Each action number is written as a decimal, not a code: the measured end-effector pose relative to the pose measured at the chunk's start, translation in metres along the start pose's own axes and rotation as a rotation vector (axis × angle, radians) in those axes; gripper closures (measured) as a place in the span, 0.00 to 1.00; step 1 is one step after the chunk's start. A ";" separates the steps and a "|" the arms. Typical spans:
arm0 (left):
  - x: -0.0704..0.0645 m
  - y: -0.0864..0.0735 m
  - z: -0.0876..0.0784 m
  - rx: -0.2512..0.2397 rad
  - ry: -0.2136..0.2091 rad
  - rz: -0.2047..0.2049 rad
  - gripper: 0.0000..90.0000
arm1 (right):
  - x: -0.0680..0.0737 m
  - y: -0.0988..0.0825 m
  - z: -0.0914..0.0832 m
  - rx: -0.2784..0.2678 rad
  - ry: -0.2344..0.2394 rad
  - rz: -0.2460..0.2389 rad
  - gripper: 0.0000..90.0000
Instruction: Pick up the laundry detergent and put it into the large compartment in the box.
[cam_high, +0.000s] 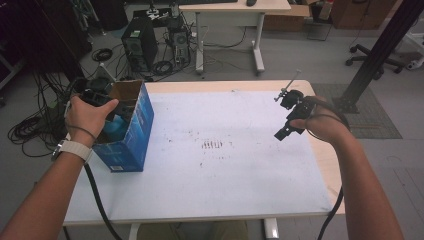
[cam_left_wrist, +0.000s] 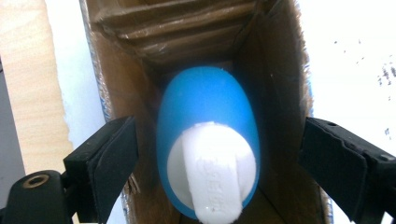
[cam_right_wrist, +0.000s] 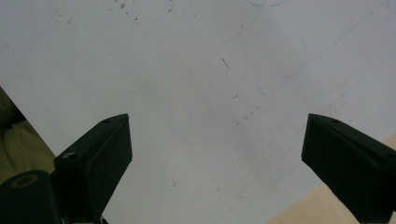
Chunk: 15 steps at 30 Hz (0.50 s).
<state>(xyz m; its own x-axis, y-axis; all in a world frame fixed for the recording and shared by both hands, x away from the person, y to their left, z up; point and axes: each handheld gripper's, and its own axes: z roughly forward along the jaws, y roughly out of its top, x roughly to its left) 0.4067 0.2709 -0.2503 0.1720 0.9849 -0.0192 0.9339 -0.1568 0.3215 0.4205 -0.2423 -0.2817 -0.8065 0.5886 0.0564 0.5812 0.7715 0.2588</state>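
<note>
A blue cardboard box (cam_high: 131, 131) is seen standing near the left edge of the table (cam_high: 220, 190), its open top turned upward and its brown inner walls exposed. The left gripper (cam_high: 97, 97) is held by the left hand (cam_high: 89, 117) directly over that opening, at the box's far left corner. In the left gripper view the gripper (cam_left_wrist: 219, 158) is pointed straight down into the box (cam_left_wrist: 280, 70), and its two black jaws are spread wide, one at each side wall of the box, with nothing clamped between them. Between the jaws, lower inside the box, a blue bottle (cam_left_wrist: 205, 107) with a white cap (cam_left_wrist: 212, 177) is seen from above; it is touched by neither jaw. A white watch strap (cam_high: 75, 149) is worn on the left wrist, and a black cable (cam_high: 97, 200) is trailed from the gripper toward the near edge of the table. The right gripper (cam_high: 290, 117) is held by the right hand (cam_high: 320, 122) above the right part of the table, well apart from the box. In the right gripper view its jaws are likewise spread wide and empty over the white tabletop (cam_right_wrist: 196, 93), which is marked with small dark specks. A dark smudge (cam_high: 213, 145) is seen near the middle of the table. On the floor beyond the far edge, a computer tower (cam_high: 139, 42) and tangled cables are visible.
</note>
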 end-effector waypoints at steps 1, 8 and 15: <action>0.000 0.000 -0.002 -0.005 -0.001 0.000 0.13 | 0.000 0.000 0.000 -0.001 0.000 0.000 0.10; -0.004 0.001 -0.009 -0.013 0.005 0.013 0.12 | 0.000 -0.001 -0.001 -0.003 -0.002 -0.002 0.10; -0.005 0.002 -0.018 -0.028 -0.004 0.022 0.12 | 0.002 -0.001 -0.003 -0.005 -0.003 -0.001 0.10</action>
<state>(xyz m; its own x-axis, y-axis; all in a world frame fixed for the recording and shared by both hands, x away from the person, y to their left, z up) 0.4018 0.2670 -0.2325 0.1937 0.9809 -0.0157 0.9206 -0.1762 0.3486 0.4180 -0.2429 -0.2791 -0.8069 0.5883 0.0529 0.5794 0.7711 0.2640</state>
